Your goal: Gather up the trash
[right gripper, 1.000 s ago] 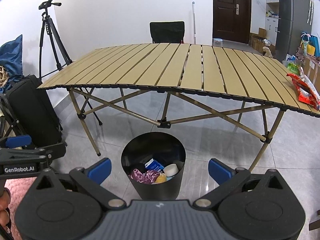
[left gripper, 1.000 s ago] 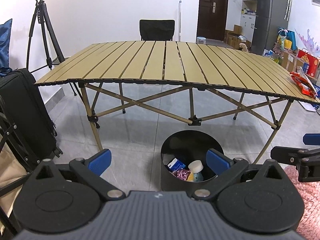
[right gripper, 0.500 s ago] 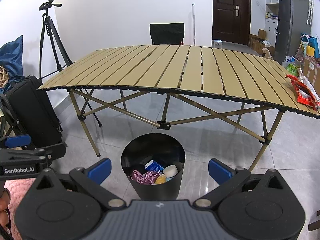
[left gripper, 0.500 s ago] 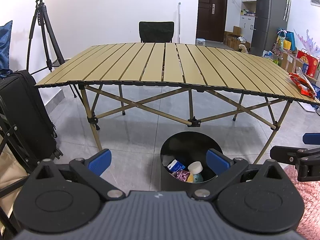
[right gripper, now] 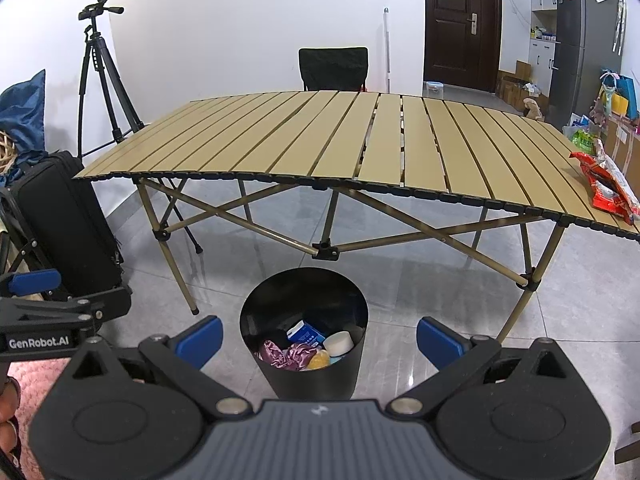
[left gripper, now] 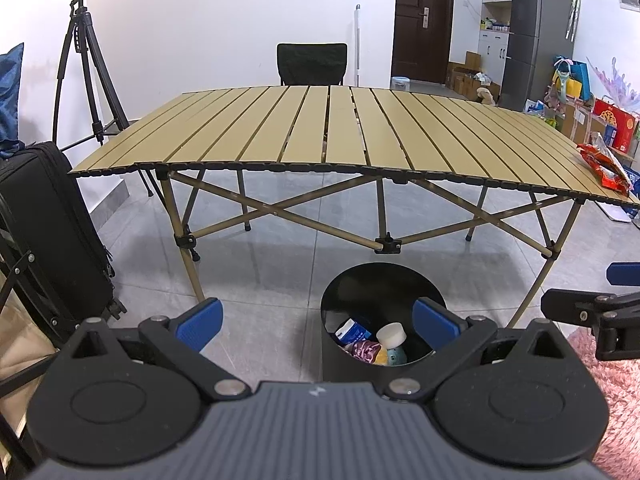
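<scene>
We hold both tongs low over the grey tiled floor (right gripper: 420, 256), facing the tan slatted folding surface (left gripper: 344, 136).

Left tongs (left gripper: 316, 322): jaws spread wide, blue pads far apart, nothing between them. Right tongs (right gripper: 320, 334): likewise spread wide and carrying nothing. In the left view the right tongs appear at the right edge; in the right view the left tongs appear at the left edge, with a "GenRobot.AI" label readable on the body.

The black cylindrical trash bin (right gripper: 308, 380) stands upright on the floor, in front of the near edge of the surface and close before us. In the right view it sits between the two blue pads; in the left view it lies toward the right pad. Inside it we see a blue-and-white carton (right gripper: 306, 332), a crumpled purple wrapper (right gripper: 286, 354), a white round cap (right gripper: 339, 342) and something yellow (right gripper: 318, 359) beside them; we cannot tell exactly what the yellow piece is.

One red crumpled snack bag (right gripper: 606, 186) lies flat on the surface, at its far right end near the front edge, well apart from the bin and from both tongs.

Surroundings: a black chair (right gripper: 333, 68) behind the surface, a black tripod with camera (right gripper: 102, 64) at left, and a black suitcase (left gripper: 44, 236) standing on the floor at left.
</scene>
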